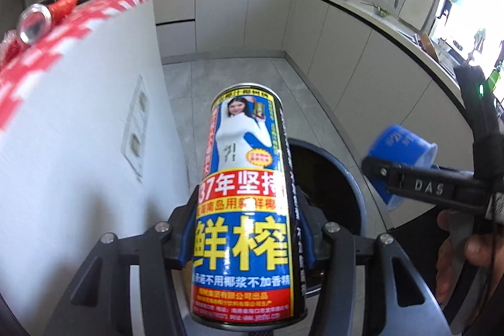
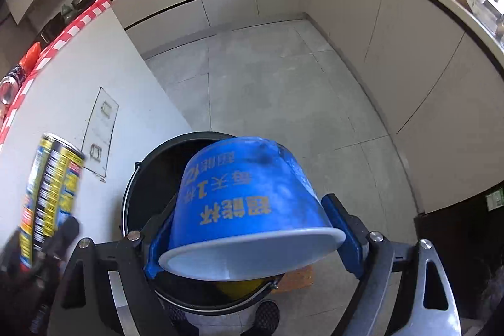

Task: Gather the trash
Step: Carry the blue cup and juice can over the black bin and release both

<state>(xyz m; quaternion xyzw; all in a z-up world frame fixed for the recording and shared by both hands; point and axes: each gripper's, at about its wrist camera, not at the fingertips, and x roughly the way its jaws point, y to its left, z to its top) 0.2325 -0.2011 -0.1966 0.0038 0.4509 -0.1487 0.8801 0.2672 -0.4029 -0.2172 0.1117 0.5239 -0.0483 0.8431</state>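
- Both fingers of the left gripper (image 1: pixel 249 244) are pinched on a tall drink can (image 1: pixel 245 210), one blue pad pressed against each side of its lower half.
- The can's long axis is seen running away from the fingers, tilted forward and down, with its far end out over the dark trash bin (image 1: pixel 343 197) just beyond the fingertips.
- On the can's label, large yellow characters "鲜榨" on blue, "37年坚持" on a red band and "不用椰浆不加香精" can be read; the smaller print is too fine to tell.
- The fingers of the right gripper (image 2: pixel 252 238) are spread wide around a blue paper cup (image 2: pixel 249 203), and the blue pads are seen against its sides near the rim.
- The cup is held on its side, white rim toward the camera and closed base pointing away and down over the bin (image 2: pixel 151 166).
- Yellow writing "超能杯" is printed on the cup and appears upside down; a second line is partly blurred.
- "DAS" is marked on the right gripper's body in the left wrist view.
- To the left of the fingers a white cabinet side is seen, topped by a tabletop with a red-and-white checked cloth (image 1: pixel 104 8).
- Grey floor tiles (image 2: pixel 283 84) lie beyond the bin, bordered by pale kitchen cabinets and a counter with pans and a rice cooker.
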